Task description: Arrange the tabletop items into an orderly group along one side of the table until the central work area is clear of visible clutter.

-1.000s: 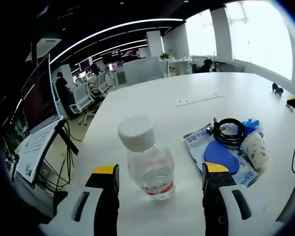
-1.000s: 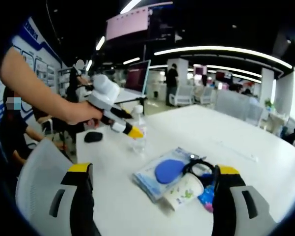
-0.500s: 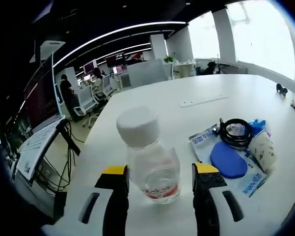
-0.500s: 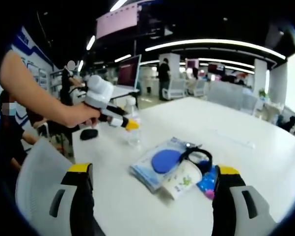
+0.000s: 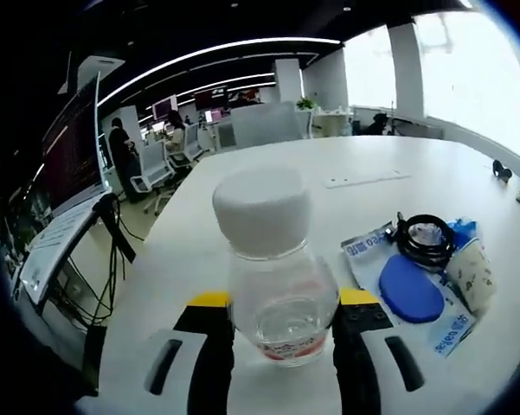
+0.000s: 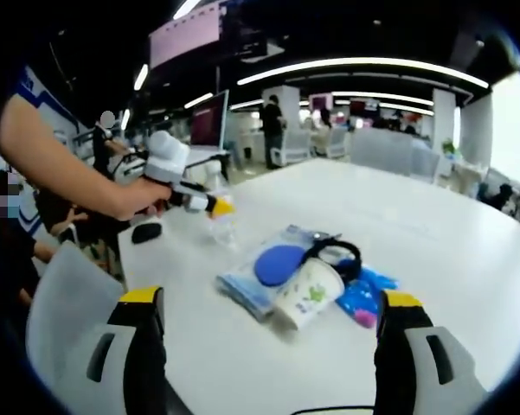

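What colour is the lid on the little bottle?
White. The bottle's cap shows best in the left gripper view, close up between the jaws.

We cannot read a single word in either view. In the left gripper view, the clear bottle [image 5: 275, 275] carries a red band with pale print low on its body, too blurred to make out. The pale blue packet [image 5: 396, 281] lying on the bench [image 5: 268, 186] shows dark characters along its near and far ends, but they stay unreadable to us. In the right gripper view, the paper cup [image 6: 308, 292] bears green markings, illegible at this size.
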A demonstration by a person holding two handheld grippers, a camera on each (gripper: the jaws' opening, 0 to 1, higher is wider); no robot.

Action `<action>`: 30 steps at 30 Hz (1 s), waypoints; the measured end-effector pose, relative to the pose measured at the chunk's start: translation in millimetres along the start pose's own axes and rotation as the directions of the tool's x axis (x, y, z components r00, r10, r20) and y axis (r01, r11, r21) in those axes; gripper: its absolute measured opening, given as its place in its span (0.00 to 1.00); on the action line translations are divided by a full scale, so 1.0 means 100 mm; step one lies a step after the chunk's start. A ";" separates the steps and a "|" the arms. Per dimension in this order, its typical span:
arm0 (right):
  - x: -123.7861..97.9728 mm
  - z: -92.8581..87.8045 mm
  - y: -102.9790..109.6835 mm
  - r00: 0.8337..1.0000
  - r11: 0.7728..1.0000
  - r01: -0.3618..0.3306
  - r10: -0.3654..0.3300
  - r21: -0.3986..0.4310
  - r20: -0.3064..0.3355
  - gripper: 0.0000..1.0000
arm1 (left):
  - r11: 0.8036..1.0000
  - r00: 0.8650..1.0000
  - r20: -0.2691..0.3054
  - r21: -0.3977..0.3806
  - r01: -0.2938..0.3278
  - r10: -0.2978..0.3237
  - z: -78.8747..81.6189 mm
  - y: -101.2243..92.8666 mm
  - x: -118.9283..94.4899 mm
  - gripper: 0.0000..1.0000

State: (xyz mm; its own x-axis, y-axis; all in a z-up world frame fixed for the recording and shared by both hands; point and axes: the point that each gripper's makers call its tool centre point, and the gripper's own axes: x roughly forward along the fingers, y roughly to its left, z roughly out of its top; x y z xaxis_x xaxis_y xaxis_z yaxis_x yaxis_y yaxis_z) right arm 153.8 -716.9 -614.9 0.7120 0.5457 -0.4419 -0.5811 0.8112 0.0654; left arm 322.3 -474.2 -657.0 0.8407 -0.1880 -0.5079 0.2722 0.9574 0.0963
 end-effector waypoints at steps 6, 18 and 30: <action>0.00 -0.06 -0.03 1.000 1.000 0.009 -0.009 0.017 -0.014 0.99 | 1.000 1.000 -0.002 -0.008 0.006 -0.006 0.00 0.01 0.02 0.42; 0.04 -0.06 -0.03 1.000 1.000 0.006 -0.005 0.028 -0.019 0.99 | 0.999 0.999 0.001 0.014 0.045 -0.046 0.06 -0.04 0.07 0.40; 0.08 -0.17 -0.06 0.999 0.999 0.008 -0.007 0.041 -0.037 0.99 | 0.999 0.999 0.027 -0.017 0.044 -0.043 0.23 0.02 0.14 0.40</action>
State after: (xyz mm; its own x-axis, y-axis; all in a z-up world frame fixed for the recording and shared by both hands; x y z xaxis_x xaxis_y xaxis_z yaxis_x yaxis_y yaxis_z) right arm 156.4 -720.9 -634.1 0.7007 0.5320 -0.4753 -0.5587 0.8235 0.0982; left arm 345.7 -479.8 -644.2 0.8404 -0.2350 -0.4884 0.3007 0.9519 0.0594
